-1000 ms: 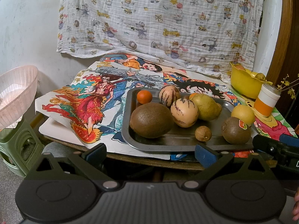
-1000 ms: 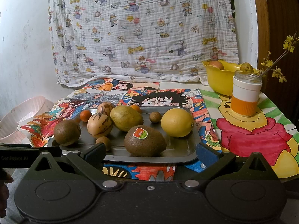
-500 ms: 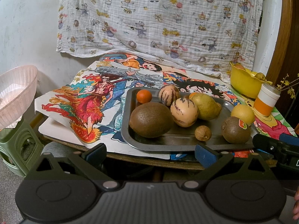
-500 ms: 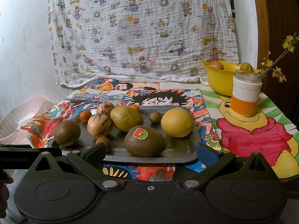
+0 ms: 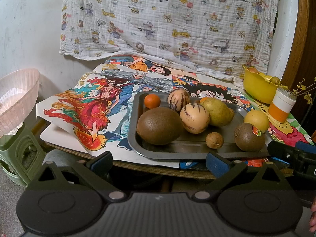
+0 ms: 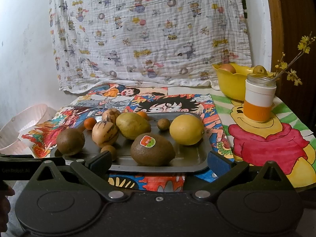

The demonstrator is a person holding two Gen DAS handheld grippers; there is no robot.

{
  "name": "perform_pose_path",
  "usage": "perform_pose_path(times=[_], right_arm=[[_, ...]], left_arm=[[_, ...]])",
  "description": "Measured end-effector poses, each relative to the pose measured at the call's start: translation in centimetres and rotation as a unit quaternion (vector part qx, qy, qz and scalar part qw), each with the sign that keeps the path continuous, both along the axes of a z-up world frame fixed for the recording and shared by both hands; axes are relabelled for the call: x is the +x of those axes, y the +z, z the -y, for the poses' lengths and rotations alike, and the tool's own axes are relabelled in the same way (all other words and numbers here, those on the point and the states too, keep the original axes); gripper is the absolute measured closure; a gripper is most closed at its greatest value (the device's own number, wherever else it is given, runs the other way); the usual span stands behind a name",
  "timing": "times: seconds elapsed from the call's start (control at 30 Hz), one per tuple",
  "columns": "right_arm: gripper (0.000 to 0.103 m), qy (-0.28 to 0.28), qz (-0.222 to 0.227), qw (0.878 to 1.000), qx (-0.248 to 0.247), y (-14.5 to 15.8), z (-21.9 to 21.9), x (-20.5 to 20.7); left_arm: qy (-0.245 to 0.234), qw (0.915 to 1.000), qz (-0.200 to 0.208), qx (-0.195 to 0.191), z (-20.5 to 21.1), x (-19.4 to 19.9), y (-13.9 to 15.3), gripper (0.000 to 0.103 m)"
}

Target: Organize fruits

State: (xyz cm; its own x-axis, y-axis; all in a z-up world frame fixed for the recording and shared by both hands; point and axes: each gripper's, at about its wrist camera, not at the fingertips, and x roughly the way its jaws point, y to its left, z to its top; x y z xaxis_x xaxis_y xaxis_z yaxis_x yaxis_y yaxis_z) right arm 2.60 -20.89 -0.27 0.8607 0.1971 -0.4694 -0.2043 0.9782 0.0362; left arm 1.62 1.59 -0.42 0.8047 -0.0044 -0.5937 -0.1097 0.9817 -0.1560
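Observation:
A grey metal tray (image 5: 136, 106) (image 6: 193, 156) on the table holds several fruits: a big brown kiwi (image 5: 160, 126) (image 6: 70, 141), a stickered kiwi (image 5: 249, 137) (image 6: 152, 149), two striped melons (image 5: 194, 118) (image 6: 105, 134), a green lemon (image 5: 217, 112) (image 6: 132, 125), a yellow lemon (image 5: 256, 119) (image 6: 186, 129), small oranges (image 5: 152, 101) (image 6: 90, 123) and small brown fruits (image 5: 214, 140) (image 6: 163, 124). My left gripper (image 5: 159, 162) is open and empty before the table's front edge. My right gripper (image 6: 159, 161) is open and empty at the tray's near rim.
A yellow bowl (image 5: 256, 87) (image 6: 230, 86) with fruit stands at the back right beside an orange-banded jar (image 5: 282, 105) (image 6: 259, 98) with yellow flowers. A pink basket (image 5: 16, 98) (image 6: 21, 126) sits on a green stool (image 5: 19, 156) left of the table. A patterned cloth hangs behind.

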Motion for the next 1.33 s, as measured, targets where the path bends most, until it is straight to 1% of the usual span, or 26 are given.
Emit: perform_pose_path(times=[0.4, 0.43, 0.5, 0.57, 0.83, 1.33], right_arm=[[0.001, 0.000, -0.002, 1.000, 0.001, -0.01, -0.02, 0.06], [0.001, 0.000, -0.002, 1.000, 0.001, -0.04, -0.11, -0.11], [0.001, -0.001, -0.002, 1.000, 0.001, -0.05, -0.09, -0.06], [0.001, 0.000, -0.002, 1.000, 0.001, -0.04, 0.01, 0.11], [0.001, -0.001, -0.003, 1.000, 0.002, -0.06, -0.04, 0.03], [0.001, -0.002, -0.005, 1.000, 0.003, -0.18, -0.18, -0.04]], left_arm=[[0.000, 1.0000, -0.001, 0.000, -0.04, 0.09, 0.17, 0.001], [0.000, 1.0000, -0.003, 0.002, -0.03, 0.13, 0.19, 0.001], [0.004, 0.9998, -0.009, 0.017, 0.31, 0.09, -0.04, 0.001], [0.002, 0.9997, -0.006, 0.026, 0.67, -0.06, -0.15, 0.001], [-0.001, 1.0000, -0.008, 0.004, 0.49, -0.12, -0.20, 0.001], [0.002, 0.9999, -0.012, 0.005, 0.50, -0.02, -0.12, 0.001]])
